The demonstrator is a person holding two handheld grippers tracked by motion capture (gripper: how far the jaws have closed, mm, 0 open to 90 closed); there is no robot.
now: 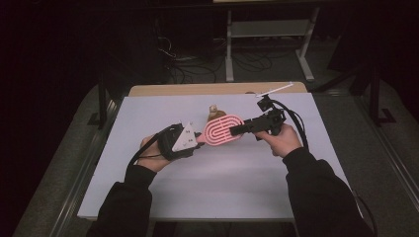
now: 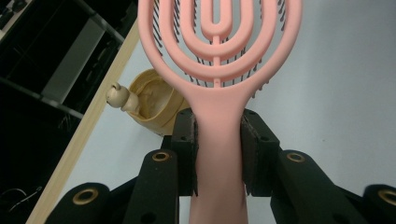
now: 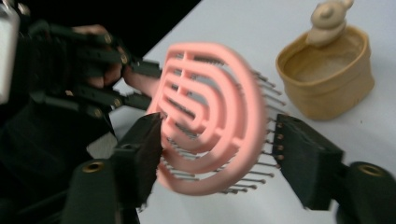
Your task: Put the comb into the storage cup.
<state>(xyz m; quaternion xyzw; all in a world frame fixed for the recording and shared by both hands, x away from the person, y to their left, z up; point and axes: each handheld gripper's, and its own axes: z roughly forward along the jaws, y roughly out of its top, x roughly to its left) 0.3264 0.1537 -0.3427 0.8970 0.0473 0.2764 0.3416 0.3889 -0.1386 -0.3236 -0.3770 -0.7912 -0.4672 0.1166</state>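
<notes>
A pink hairbrush (image 1: 222, 131) with a looped open head hangs above the white table between both hands. My left gripper (image 1: 200, 138) is shut on its handle; in the left gripper view the pads (image 2: 247, 154) squeeze the handle (image 2: 218, 140) from both sides. My right gripper (image 1: 236, 129) comes in from the right, and its jaws straddle the brush head (image 3: 205, 116). One pad (image 3: 147, 140) sits against the back of the head. The other pad (image 3: 299, 154) stands at the bristle tips, with no firm squeeze showing. The left gripper (image 3: 135, 88) shows beyond the brush.
A small beige pot (image 1: 215, 112) with a little figure on its rim stands on the table just behind the brush (image 3: 327, 74). The white tabletop (image 1: 222, 182) ends in a wooden strip (image 1: 197, 89) at the back. Cables and a metal frame (image 1: 267, 29) lie beyond.
</notes>
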